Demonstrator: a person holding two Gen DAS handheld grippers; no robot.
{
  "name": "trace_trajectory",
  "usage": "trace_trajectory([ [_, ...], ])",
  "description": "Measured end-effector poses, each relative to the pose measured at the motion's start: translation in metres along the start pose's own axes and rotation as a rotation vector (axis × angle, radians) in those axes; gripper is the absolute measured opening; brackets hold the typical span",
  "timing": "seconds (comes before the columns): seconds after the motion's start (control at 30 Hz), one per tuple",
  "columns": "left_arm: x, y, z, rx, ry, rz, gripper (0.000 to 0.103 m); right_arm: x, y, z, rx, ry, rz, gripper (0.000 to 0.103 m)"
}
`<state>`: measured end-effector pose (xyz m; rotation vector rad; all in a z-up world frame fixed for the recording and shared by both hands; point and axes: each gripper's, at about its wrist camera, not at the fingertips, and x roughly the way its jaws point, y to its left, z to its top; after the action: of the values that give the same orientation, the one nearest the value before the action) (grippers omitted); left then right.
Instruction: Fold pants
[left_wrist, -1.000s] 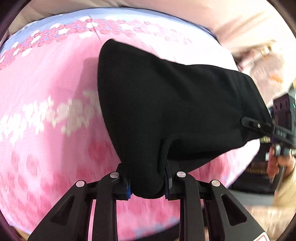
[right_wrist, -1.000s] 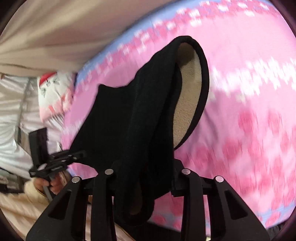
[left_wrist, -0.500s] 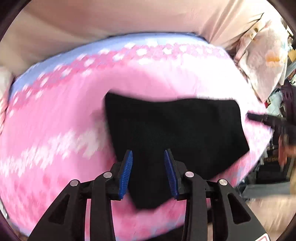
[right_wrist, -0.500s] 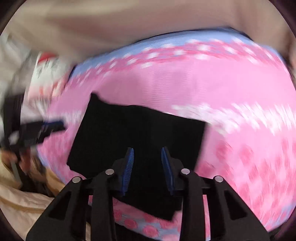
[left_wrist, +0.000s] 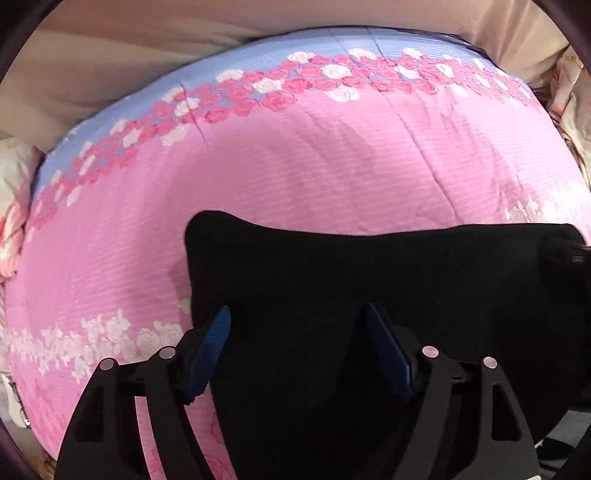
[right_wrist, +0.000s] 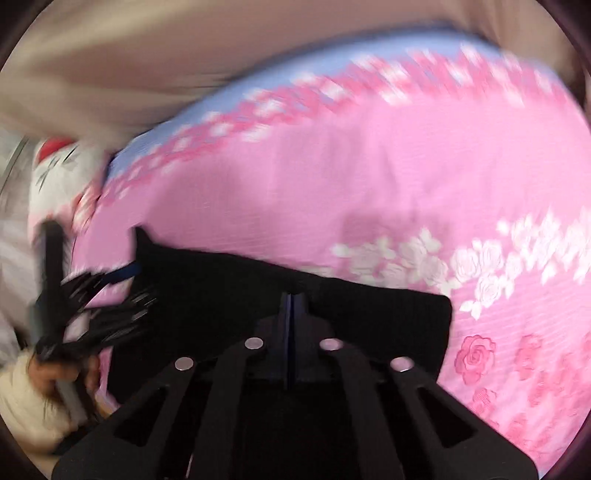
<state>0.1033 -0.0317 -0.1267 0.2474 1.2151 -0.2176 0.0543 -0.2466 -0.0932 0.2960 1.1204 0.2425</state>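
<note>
The black pants (left_wrist: 369, 280) lie folded flat on the pink flowered bed cover (left_wrist: 295, 162). My left gripper (left_wrist: 299, 314) is open, its blue pads (left_wrist: 214, 336) spread above the near left part of the pants, holding nothing. In the right wrist view the pants (right_wrist: 369, 314) lie flat too. My right gripper (right_wrist: 291, 299) is shut, blue pads pressed together, empty, over the near edge of the pants. The left gripper also shows blurred in the right wrist view (right_wrist: 122, 291) at the pants' left end.
The bed cover (right_wrist: 369, 166) has a blue band with rose print along the far edge. A beige curtain (left_wrist: 184, 44) hangs behind the bed. A white pillow (right_wrist: 55, 173) lies at the left. Patterned bedding (left_wrist: 569, 99) sits at the far right.
Both grippers let go of the pants, which dropped flat on the bed. The left gripper opened wider; the right gripper closed empty. The right view is blurred by motion.
</note>
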Motion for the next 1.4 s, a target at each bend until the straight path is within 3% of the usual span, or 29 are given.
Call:
trace_trajectory([
  [0.07,0.001,0.004,-0.004,-0.02,-0.015,-0.012,0.076,-0.003,0.013,-0.009,-0.078,0.001,-0.019,0.002],
  [0.13,0.001,0.003,-0.004,-0.022,-0.02,-0.012,0.076,0.018,-0.009,-0.013,-0.059,0.051,-0.127,0.0],
  [0.2,0.002,0.002,-0.002,-0.018,-0.014,-0.013,0.077,0.023,-0.05,-0.01,0.172,0.03,0.027,0.0],
  [0.23,0.001,0.001,0.0,-0.016,-0.005,-0.011,0.076,0.016,-0.051,-0.007,0.217,0.018,0.032,0.0],
  [0.27,0.0,0.0,0.002,-0.011,0.002,-0.011,0.076,-0.001,-0.038,-0.004,0.174,-0.03,-0.023,0.001],
  [0.33,-0.003,0.0,0.002,-0.012,0.009,-0.01,0.076,-0.021,-0.018,-0.005,0.085,-0.061,-0.038,0.006],
  [0.4,-0.005,0.003,-0.001,-0.024,0.011,-0.01,0.076,-0.029,-0.006,-0.022,0.023,-0.027,-0.016,0.005],
  [0.5,-0.008,0.003,-0.004,-0.049,0.017,-0.007,0.075,-0.003,-0.027,-0.052,0.002,0.072,-0.124,0.002],
  [0.57,-0.011,0.001,-0.005,-0.057,0.022,-0.008,0.074,-0.017,-0.042,-0.059,0.142,0.027,-0.035,0.004],
  [0.67,-0.023,-0.002,-0.008,-0.051,0.018,0.045,0.074,-0.046,-0.029,-0.057,0.09,-0.026,-0.008,0.008],
  [0.73,-0.033,-0.006,-0.013,-0.05,0.01,0.073,0.074,-0.044,-0.024,-0.061,0.038,0.011,0.035,0.008],
  [0.83,-0.046,-0.01,-0.024,-0.076,0.019,0.1,0.074,-0.008,-0.034,-0.08,-0.051,0.119,-0.012,0.005],
  [0.93,-0.055,-0.014,-0.037,-0.108,0.04,0.12,0.074,-0.016,-0.043,-0.073,0.023,0.102,0.043,0.006],
  [1.07,-0.066,-0.018,-0.056,-0.108,0.059,0.12,0.074,-0.042,-0.022,-0.073,-0.029,0.043,0.008,0.009],
  [1.17,-0.071,-0.022,-0.065,-0.071,0.053,0.105,0.074,-0.021,-0.024,-0.087,-0.021,0.092,-0.081,0.007],
  [1.23,-0.073,-0.022,-0.07,-0.044,0.046,0.081,0.074,-0.018,-0.031,-0.096,0.051,0.051,-0.086,0.007],
  [1.3,-0.074,-0.019,-0.076,-0.023,0.056,0.054,0.074,-0.038,-0.026,-0.095,0.172,0.014,-0.109,0.01],
  [1.4,-0.075,-0.005,-0.086,-0.023,0.048,0.021,0.074,-0.065,-0.011,-0.102,0.242,-0.077,-0.126,0.015],
])
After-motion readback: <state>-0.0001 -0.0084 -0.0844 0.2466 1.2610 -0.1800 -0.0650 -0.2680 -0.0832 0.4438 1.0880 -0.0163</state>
